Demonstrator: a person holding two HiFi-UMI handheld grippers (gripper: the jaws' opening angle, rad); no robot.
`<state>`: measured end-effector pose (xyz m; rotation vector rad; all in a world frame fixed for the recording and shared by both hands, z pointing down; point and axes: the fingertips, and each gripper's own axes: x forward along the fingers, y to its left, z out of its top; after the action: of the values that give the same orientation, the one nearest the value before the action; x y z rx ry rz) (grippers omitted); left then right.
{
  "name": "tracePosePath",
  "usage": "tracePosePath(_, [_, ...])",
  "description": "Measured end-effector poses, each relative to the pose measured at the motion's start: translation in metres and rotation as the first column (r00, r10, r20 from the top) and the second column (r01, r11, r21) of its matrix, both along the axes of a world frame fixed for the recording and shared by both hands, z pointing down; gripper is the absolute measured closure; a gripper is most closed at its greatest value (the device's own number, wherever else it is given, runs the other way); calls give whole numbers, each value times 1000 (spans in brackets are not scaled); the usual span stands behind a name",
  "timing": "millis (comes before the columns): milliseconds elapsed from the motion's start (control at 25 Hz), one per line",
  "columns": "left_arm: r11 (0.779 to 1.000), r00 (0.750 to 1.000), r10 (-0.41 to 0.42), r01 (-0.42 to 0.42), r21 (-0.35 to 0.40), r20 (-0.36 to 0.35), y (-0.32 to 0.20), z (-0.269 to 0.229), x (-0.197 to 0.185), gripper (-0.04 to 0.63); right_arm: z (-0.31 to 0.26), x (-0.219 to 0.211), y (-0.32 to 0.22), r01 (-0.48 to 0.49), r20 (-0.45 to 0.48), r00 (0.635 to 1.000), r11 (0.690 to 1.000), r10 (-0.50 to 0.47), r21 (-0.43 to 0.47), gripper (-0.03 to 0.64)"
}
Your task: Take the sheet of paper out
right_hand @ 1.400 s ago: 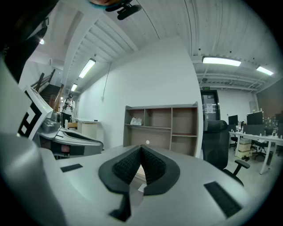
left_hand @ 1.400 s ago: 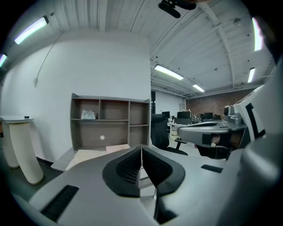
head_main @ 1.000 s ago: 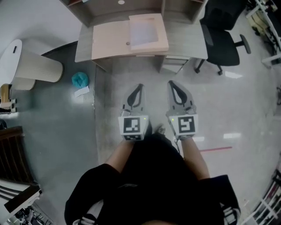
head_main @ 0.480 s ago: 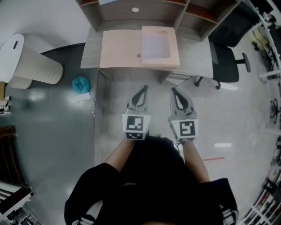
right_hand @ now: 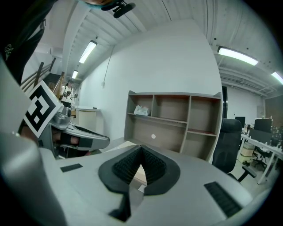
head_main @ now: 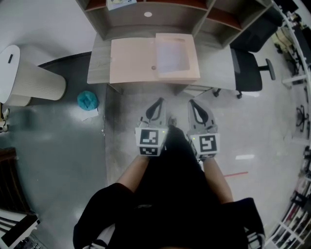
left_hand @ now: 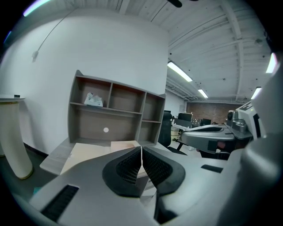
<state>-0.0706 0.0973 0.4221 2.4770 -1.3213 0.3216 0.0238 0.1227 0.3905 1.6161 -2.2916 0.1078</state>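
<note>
On the grey desk (head_main: pixel 97 63) lies a pale pink folder (head_main: pixel 132 61) with a raised tray-like half (head_main: pixel 177 56) on its right; a whitish sheet of paper (head_main: pixel 172 53) lies in that half. My left gripper (head_main: pixel 156 108) and right gripper (head_main: pixel 195 108) hang side by side over the floor in front of the desk, short of its front edge. Both are shut with nothing between the pads. In the left gripper view the closed jaws (left_hand: pixel 141 154) point at the folder (left_hand: pixel 95 152). The right gripper view shows its closed jaws (right_hand: pixel 141 152) aimed at the desk and shelves.
A shelf unit (head_main: pixel 146 14) stands at the desk's back, with a small package (left_hand: pixel 93 99) in one compartment. A black office chair (head_main: pixel 250 56) sits to the right. A white ribbed cylinder (head_main: pixel 26 80) and a teal object (head_main: pixel 88 100) are on the floor at left.
The person has walked towards the desk; both grippers came closer to its front edge. Their jaws stayed shut.
</note>
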Motion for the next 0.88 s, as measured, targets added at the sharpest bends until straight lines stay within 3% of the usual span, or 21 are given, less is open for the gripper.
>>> tracePosePath(360, [1000,999,1,0,-24,37,-44,15,7,546,12,7,-50,8,64,998,1000,-6,-21,600])
tracePosePath(520, [998,1000,-7,9,-55,25,-77,24,16,546,25,18,-82,53,47,998,998,-51,-29,600])
tracePosePath(880, [989,990,-9,29,-147,138,-157,59,45,546,48,51,-174,121,87,990,990,-115,-72,600])
